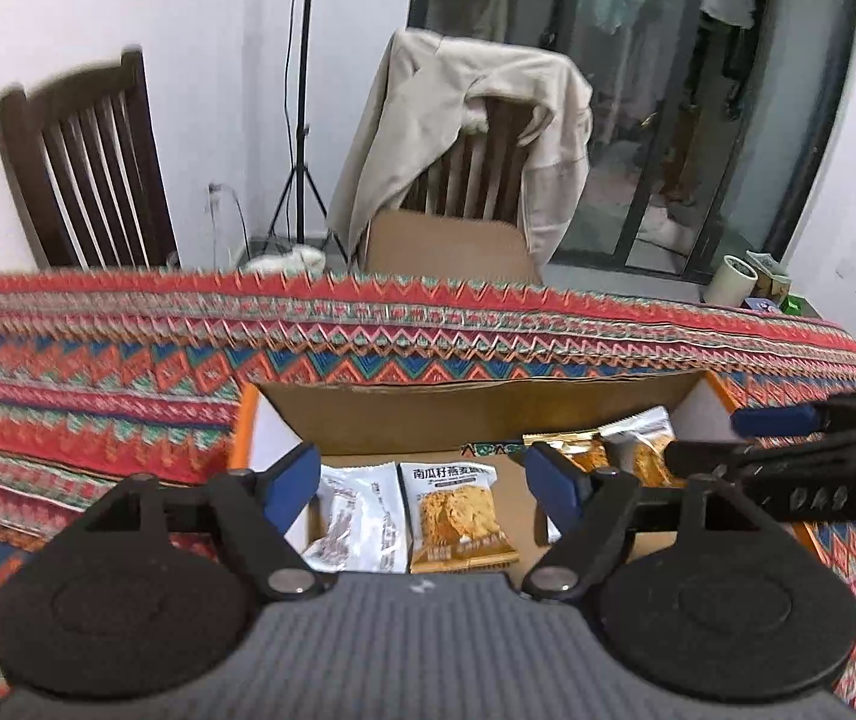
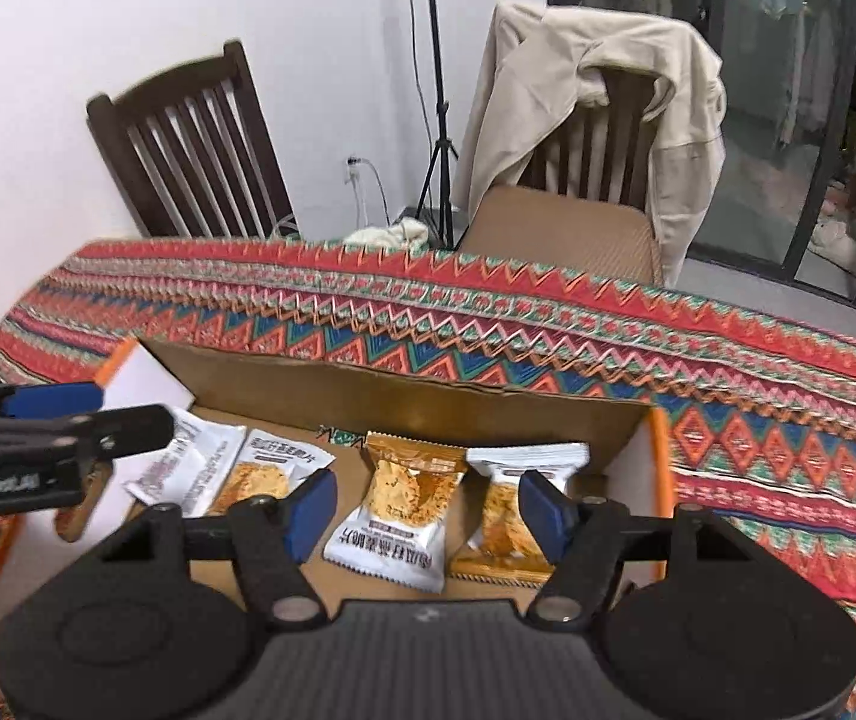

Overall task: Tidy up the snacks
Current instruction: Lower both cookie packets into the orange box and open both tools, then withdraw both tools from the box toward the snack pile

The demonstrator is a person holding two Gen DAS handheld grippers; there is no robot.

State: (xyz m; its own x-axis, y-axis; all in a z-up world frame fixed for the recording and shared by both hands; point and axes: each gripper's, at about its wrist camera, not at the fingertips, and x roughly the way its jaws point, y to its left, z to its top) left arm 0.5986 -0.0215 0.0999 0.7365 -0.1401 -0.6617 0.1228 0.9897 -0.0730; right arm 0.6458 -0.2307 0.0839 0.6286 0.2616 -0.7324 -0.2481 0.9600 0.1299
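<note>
An open cardboard box [image 1: 476,405] [image 2: 404,390] sits on the patterned tablecloth and holds several snack packets. In the left wrist view my left gripper [image 1: 425,477] is open and empty above a white packet [image 1: 353,516] and an orange-and-white packet [image 1: 458,516]. In the right wrist view my right gripper [image 2: 428,507] is open and empty above a white-and-orange packet [image 2: 395,510] and another packet [image 2: 512,510]. Two more packets [image 2: 224,471] lie at the box's left. Each gripper shows at the edge of the other's view [image 1: 788,450] [image 2: 56,426].
The tablecloth [image 1: 128,372] [image 2: 728,372] covers the table. Two dark wooden chairs [image 1: 86,168] stand behind it, one draped with a beige jacket [image 1: 464,120]. A light stand [image 1: 302,120] stands by the wall. A white cup [image 1: 734,279] and small items sit at the far right corner.
</note>
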